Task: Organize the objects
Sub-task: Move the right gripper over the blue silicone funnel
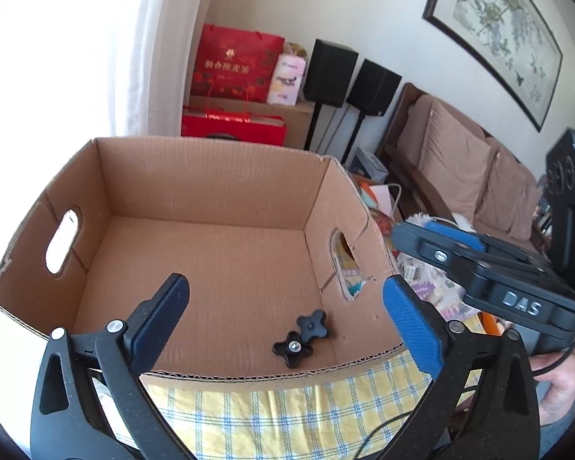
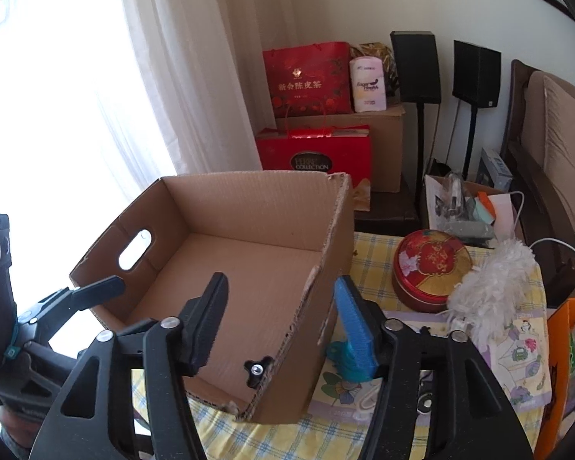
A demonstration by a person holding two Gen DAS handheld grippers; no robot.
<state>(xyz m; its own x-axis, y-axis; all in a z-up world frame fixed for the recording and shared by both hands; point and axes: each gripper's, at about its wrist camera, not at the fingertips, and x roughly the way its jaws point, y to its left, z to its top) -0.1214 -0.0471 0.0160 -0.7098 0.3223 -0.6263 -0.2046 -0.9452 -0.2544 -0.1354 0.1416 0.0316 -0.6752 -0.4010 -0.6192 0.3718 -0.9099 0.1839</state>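
**Open carton with two black knobs; both grippers empty above it**

Cardboard box (image 1: 211, 207): brown corrugated, top open, flaps absent, an oval hand-hole cut in each side wall. Stands on a table under a yellow checked tablecloth (image 1: 280, 414).

Star knobs, two: black plastic, four-lobed. One (image 1: 292, 349) lies with its metal screw insert facing up; the other (image 1: 313, 325) lies smooth side up, just beside it and touching or nearly so. Both rest on the box floor near the front wall, toward the right-hand corner. In the right wrist view only one knob (image 2: 257, 368) shows, partly behind the box's near edge.

Left gripper (image 1: 283, 326): jaws spread wide, nothing between them. One black pad, one blue pad. It hangs over the front of the box, pointing down into it, above the knobs and clear of them.

Right gripper (image 2: 281, 324): jaws parted, nothing held. It straddles the box's right wall, black finger over the interior, blue finger outside.

Also on the table, right of the box: a round red and gold tin (image 2: 431, 268), a white feather duster (image 2: 490, 283), printed paper bags.

Background: red gift bags (image 2: 310, 76) stacked on a carton, two black speakers (image 2: 416, 65) on stands, a brown cushioned sofa (image 1: 471, 176), a framed painting (image 1: 494, 34), white curtains.
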